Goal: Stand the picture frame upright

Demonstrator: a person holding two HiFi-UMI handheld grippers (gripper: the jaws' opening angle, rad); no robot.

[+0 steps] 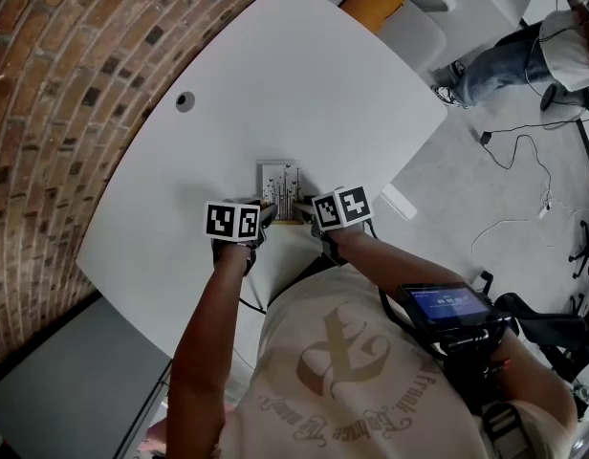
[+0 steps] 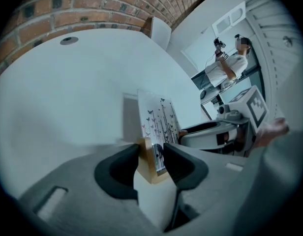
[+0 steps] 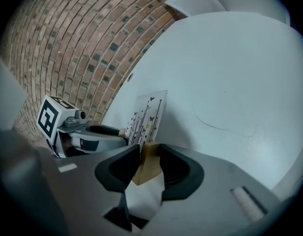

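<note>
Head view: the rectangular wood-edged picture frame with a white butterfly print [image 1: 278,185] is on the white bench [image 1: 304,75], just in from its near edge. You're at the grasp step. The left tongs [image 2: 152,152] are clamped on the frame's corner nearest that edge, on the left. The right tongs [image 3: 149,152] grip the matching right corner. The frame looks partly tipped, but I can't tell how far. Next, probably: swing the top up with even grips and seat the base before release. Your forearms come in over the near edge side by side, tongs angled down and forward, marker cubes up.
</note>
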